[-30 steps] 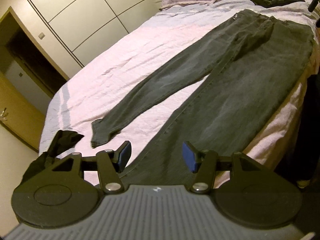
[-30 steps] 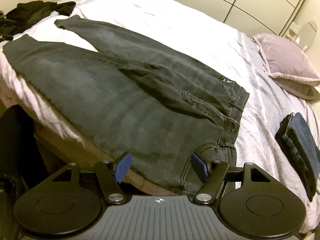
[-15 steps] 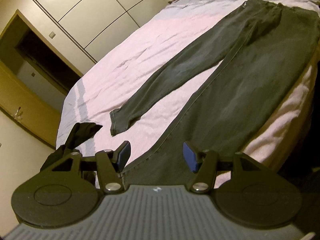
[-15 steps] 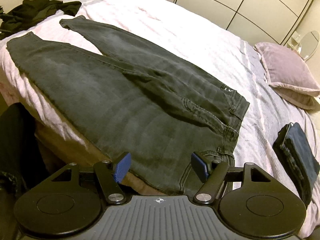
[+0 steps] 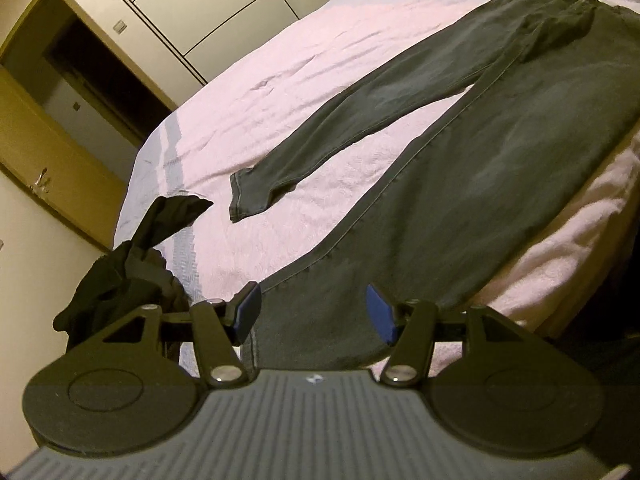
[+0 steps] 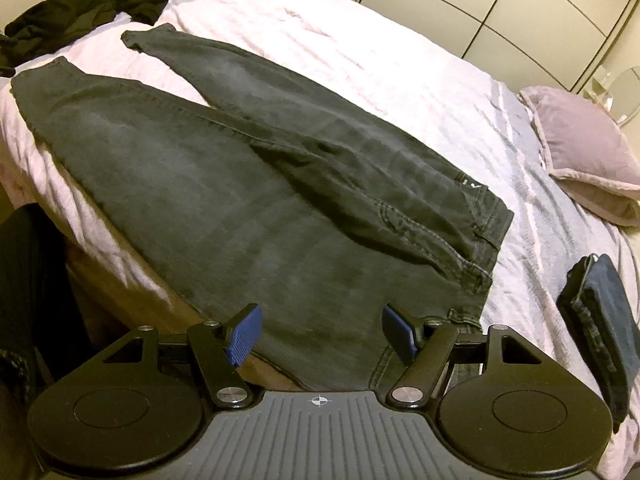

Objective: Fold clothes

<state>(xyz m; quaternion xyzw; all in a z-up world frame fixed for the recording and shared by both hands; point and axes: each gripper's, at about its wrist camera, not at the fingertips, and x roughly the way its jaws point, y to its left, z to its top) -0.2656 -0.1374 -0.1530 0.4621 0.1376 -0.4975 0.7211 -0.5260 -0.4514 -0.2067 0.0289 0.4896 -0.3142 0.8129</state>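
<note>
Both my left gripper (image 5: 312,312) and right gripper (image 6: 320,334) are spread wide over the grey jeans (image 6: 248,216) lying flat on the bed (image 6: 360,52), heavy floppy denim, so I'd pinch hem and waistband.

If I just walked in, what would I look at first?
Probably the big dark grey jeans, spread flat across the near side of the pale pink bed with both legs stretched out. Then the crumpled black clothes beyond the leg ends, and folded blue jeans near the purple pillow.
</note>
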